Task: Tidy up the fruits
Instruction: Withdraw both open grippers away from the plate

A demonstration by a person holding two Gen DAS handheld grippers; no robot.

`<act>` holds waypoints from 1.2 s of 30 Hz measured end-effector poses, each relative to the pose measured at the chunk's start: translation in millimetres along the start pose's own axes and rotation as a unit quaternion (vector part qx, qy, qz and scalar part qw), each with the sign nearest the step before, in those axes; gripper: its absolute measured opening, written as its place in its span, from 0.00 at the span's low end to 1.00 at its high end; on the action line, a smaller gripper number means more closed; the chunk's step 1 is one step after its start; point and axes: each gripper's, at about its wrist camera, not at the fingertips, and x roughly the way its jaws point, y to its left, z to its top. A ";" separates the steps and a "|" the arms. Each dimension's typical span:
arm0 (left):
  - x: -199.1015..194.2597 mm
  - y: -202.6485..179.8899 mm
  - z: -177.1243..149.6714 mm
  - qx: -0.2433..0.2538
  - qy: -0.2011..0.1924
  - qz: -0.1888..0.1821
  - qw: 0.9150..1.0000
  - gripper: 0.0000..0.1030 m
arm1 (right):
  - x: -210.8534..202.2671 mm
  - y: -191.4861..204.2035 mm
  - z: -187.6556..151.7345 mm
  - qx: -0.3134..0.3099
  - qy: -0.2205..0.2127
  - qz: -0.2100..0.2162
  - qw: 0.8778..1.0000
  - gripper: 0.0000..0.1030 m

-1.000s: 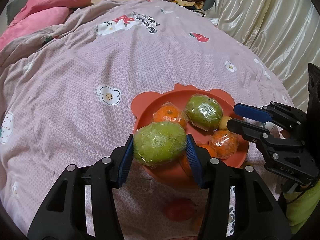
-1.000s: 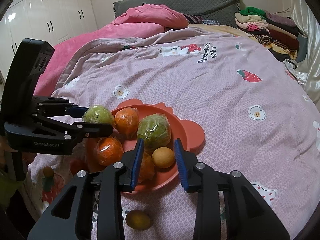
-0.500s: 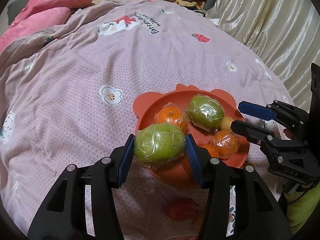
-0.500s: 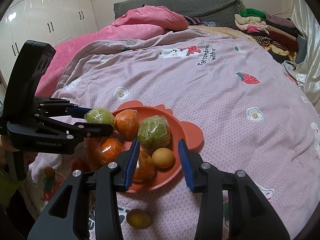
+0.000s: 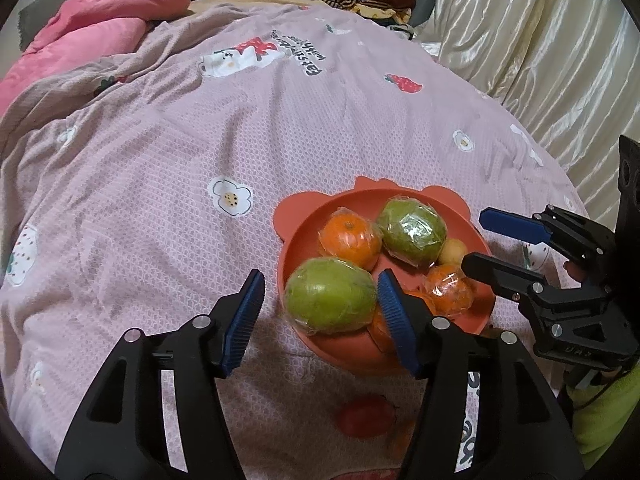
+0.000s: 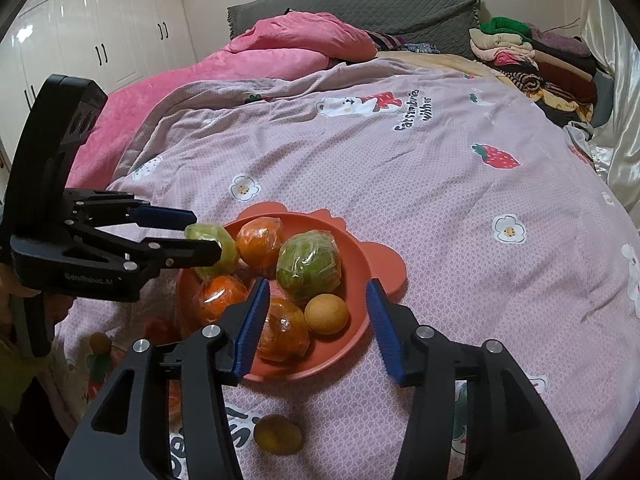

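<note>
Orange plate (image 5: 294, 240) on the bed (image 5: 160, 152), holding wrapped fruit. Left hand-held gripper (image 5: 320, 304): jaws just opening, parted round green fruit (image 5: 330, 294) at plate's rim. Right hand-held gripper (image 6: 316, 316): jaws just opening, empty above small yellow fruit (image 6: 326, 314).

Both tools look alike: the left gripper (image 5: 320, 312) and the right gripper (image 6: 316, 320) are matte black plastic tongs with angular, cut-out arms. Each finger ends in a ribbed blue pad (image 5: 244, 320). Silver screws (image 6: 210, 331) sit on the knuckles behind the pads. Seen side-on, the left body bears pale lettering (image 6: 91, 279) behind its fingers and a tall black block above. A yellow-green sleeve (image 5: 600, 412) shows behind the right one.
</note>
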 end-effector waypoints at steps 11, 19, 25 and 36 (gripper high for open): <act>-11.2 8.4 2.0 -0.012 -0.017 0.005 1.000 0.60 | -2.5 -0.7 -0.8 0.001 -0.002 -0.004 1.000 0.61; -19.3 11.6 3.0 -0.020 -0.032 0.015 0.999 0.75 | -5.9 0.2 0.0 0.000 -0.006 -0.006 1.000 0.66; -25.1 13.2 0.9 -0.026 -0.038 0.022 0.999 0.87 | -10.5 3.1 0.3 -0.002 -0.009 -0.008 1.000 0.72; -41.4 17.9 -3.4 -0.035 -0.055 0.029 0.997 0.90 | -17.7 5.5 2.2 0.003 -0.019 -0.015 1.000 0.85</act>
